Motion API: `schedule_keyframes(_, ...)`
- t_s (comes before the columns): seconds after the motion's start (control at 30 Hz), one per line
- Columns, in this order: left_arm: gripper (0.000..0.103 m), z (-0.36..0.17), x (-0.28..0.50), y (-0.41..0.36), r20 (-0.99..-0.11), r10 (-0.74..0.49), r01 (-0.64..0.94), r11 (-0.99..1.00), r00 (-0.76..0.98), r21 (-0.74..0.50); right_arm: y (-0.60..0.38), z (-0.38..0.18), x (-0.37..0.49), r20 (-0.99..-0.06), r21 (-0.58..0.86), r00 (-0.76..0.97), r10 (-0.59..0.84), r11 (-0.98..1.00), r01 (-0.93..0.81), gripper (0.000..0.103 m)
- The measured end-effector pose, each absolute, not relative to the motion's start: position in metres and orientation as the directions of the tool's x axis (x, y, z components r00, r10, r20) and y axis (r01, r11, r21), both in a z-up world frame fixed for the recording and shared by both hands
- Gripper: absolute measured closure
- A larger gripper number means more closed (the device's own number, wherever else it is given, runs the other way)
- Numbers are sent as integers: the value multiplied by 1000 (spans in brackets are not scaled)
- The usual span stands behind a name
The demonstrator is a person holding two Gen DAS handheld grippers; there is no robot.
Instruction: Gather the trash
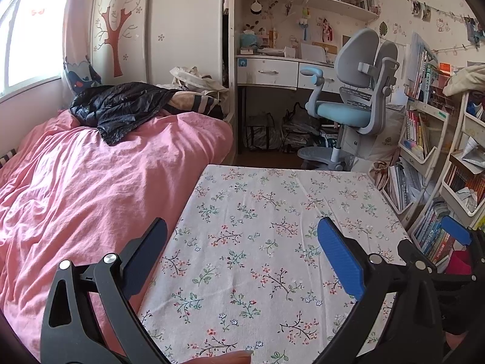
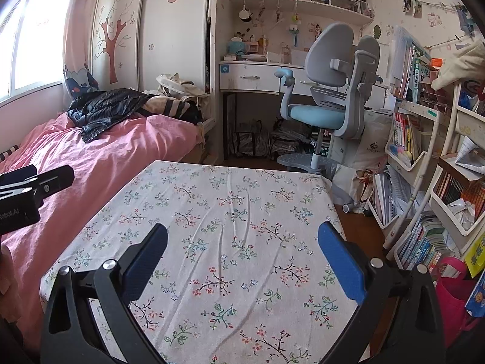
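A table with a white floral cloth [image 1: 257, 227] fills the lower middle of both views [image 2: 230, 212]; no trash shows on it. My left gripper [image 1: 242, 257] is open and empty above the table's near left part. My right gripper [image 2: 242, 261] is open and empty above the table's near side. The right gripper's blue fingertip [image 1: 454, 230] shows at the right edge of the left wrist view. The left gripper's body [image 2: 33, 188] shows at the left edge of the right wrist view.
A bed with a pink cover [image 1: 75, 197] lies left of the table, with a black jacket [image 1: 121, 106] on it. A grey and blue desk chair [image 1: 348, 103] stands before a white desk [image 1: 266, 69]. Book racks [image 2: 424, 197] line the right side.
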State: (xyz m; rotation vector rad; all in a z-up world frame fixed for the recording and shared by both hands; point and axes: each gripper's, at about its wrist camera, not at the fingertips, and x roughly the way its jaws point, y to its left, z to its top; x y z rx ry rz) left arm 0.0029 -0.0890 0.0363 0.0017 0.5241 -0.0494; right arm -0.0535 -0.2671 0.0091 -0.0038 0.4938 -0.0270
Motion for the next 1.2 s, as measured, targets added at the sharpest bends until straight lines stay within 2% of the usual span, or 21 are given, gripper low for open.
schedule_keyframes(0.5,7,36,2,-90,-494,-82,73,997,866,-38,-272,3,-54,-485,-17,874,-27,1000,22,7)
schedule_keyframes(0.77,7,31,1,-82,-486,-114,73,992,867,-103,-273,0,-51,-497,-27,868,-26,1000,15,7)
schedule_keyframes(1.07,7,27,6,-82,-508,2,5,1000,861,12,-286,-16,-37,-565,-17,824,-40,999,36,7)
schedule_keyframes(1.2,7,22,17,-78,-565,22,-4,999,825,33,-301,-35,-12,-633,-11,771,-70,997,81,7)
